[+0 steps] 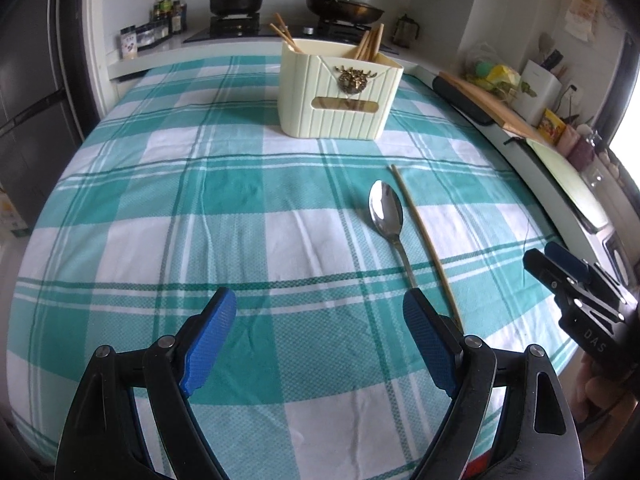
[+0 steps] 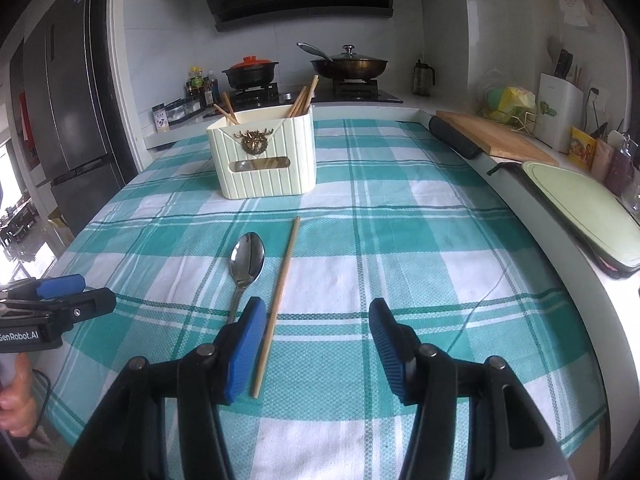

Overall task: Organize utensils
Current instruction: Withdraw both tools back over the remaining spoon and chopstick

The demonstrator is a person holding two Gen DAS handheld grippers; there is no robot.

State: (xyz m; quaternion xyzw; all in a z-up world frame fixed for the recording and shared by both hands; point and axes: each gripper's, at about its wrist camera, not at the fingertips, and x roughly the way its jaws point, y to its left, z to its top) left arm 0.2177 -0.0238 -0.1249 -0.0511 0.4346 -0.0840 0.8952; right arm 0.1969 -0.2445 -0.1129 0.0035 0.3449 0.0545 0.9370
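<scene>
A steel spoon (image 1: 386, 211) (image 2: 247, 261) and a single wooden chopstick (image 1: 425, 240) (image 2: 280, 292) lie side by side on the checked tablecloth. A cream utensil holder (image 1: 338, 92) (image 2: 266, 156) stands farther back with several chopsticks in it. My left gripper (image 1: 320, 312) is open and empty, its right finger over the spoon's handle end. My right gripper (image 2: 316, 320) is open and empty, with the chopstick's near end just inside its left finger. Each gripper also shows at the edge of the other's view: the right one (image 1: 560, 266), the left one (image 2: 60, 292).
The green-and-white tablecloth (image 1: 200, 240) (image 2: 400, 240) covers the table. A wooden board (image 2: 492, 136) and a pale green board (image 2: 584, 208) lie on the counter to the right. A stove with a pot (image 2: 250, 70) and a pan (image 2: 350, 65) is behind.
</scene>
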